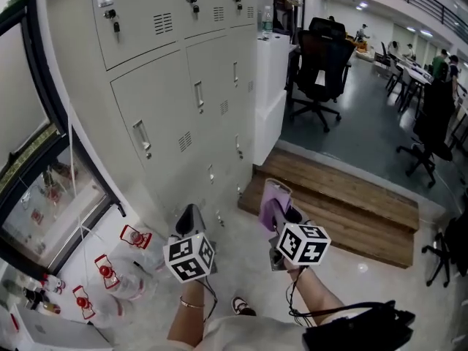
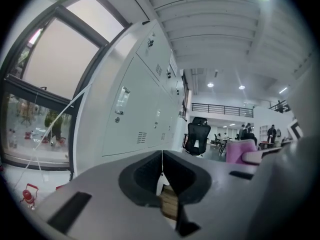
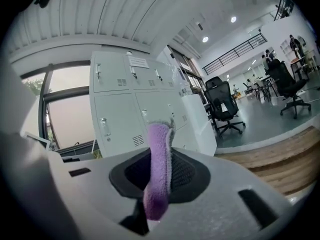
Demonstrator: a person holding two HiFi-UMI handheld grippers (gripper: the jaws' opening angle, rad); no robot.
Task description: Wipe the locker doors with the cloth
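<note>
Pale grey lockers (image 1: 175, 108) with handles and vents stand at the left of the head view, several steps ahead of me. My right gripper (image 1: 280, 207) is shut on a purple cloth (image 1: 273, 202), which stands up between its jaws (image 3: 159, 170). The lockers (image 3: 127, 109) show beyond the cloth in the right gripper view. My left gripper (image 1: 190, 221) is shut with nothing in it, its jaws meeting at a thin seam (image 2: 162, 170). It points toward the lockers (image 2: 140, 109). Both grippers are held low, apart from the doors.
Red-capped containers (image 1: 110, 269) sit on the floor by a glass window (image 1: 44, 196) at the left. A wooden step (image 1: 344, 203) runs at the right. Black office chairs (image 1: 322, 64) stand past the lockers, and people sit at desks (image 1: 417, 64) far off.
</note>
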